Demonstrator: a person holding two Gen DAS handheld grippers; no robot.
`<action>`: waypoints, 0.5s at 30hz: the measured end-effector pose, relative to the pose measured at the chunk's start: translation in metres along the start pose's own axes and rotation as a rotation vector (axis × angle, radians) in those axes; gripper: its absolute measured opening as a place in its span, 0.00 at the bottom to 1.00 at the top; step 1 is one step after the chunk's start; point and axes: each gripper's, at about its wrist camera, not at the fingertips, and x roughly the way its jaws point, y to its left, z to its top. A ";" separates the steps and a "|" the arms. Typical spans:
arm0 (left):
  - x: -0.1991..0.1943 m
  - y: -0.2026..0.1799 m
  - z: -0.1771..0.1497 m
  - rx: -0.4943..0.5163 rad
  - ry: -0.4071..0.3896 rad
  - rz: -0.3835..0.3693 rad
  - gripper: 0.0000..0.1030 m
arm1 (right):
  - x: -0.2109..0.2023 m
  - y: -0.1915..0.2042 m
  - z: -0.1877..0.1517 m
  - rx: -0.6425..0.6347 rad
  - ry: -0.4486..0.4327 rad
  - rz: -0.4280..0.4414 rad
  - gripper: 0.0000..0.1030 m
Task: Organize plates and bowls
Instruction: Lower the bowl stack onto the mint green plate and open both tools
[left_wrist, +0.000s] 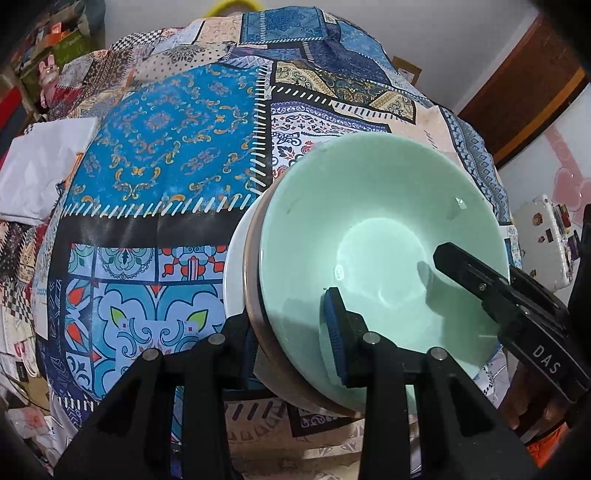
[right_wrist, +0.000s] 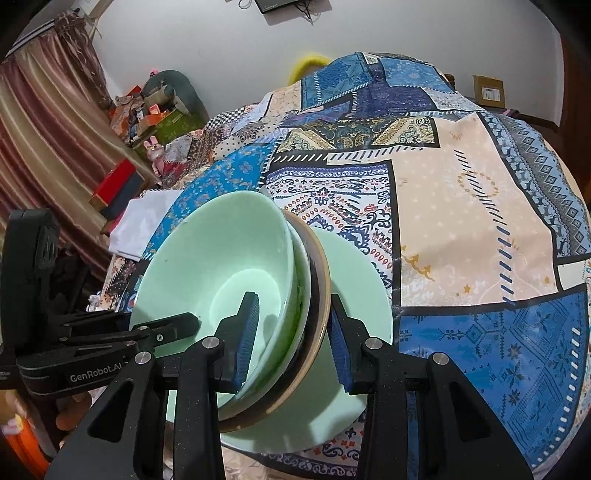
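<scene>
A stack of nested bowls stands on a pale green plate (right_wrist: 354, 273). The top bowl is pale green (left_wrist: 369, 221) (right_wrist: 207, 254); under it sit a white bowl (left_wrist: 233, 258) and a brown-rimmed bowl (right_wrist: 320, 280). My left gripper (left_wrist: 291, 332) is shut on the stack's near rim, one blue pad inside the green bowl, the other outside. My right gripper (right_wrist: 291, 332) is shut on the opposite rim, its left pad inside the green bowl. Each gripper's finger shows in the other's view, the right in the left wrist view (left_wrist: 465, 269), the left in the right wrist view (right_wrist: 173, 325).
The table wears a patchwork blue, beige and white cloth (left_wrist: 166, 140) (right_wrist: 461, 221). White folded paper (left_wrist: 40, 173) lies at its left edge. Boxes, a toy rabbit (right_wrist: 155, 155) and a curtain (right_wrist: 40, 147) stand beyond. A white case (left_wrist: 543, 240) is at the right.
</scene>
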 end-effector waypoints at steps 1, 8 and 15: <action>0.000 0.000 -0.001 0.003 -0.002 0.001 0.32 | 0.000 0.000 0.000 -0.003 0.001 0.003 0.33; -0.006 0.003 -0.005 0.013 -0.021 -0.007 0.32 | -0.004 0.002 -0.001 -0.014 -0.010 -0.003 0.35; -0.034 0.003 -0.011 0.029 -0.094 0.036 0.32 | -0.025 0.005 -0.001 -0.020 -0.051 -0.016 0.37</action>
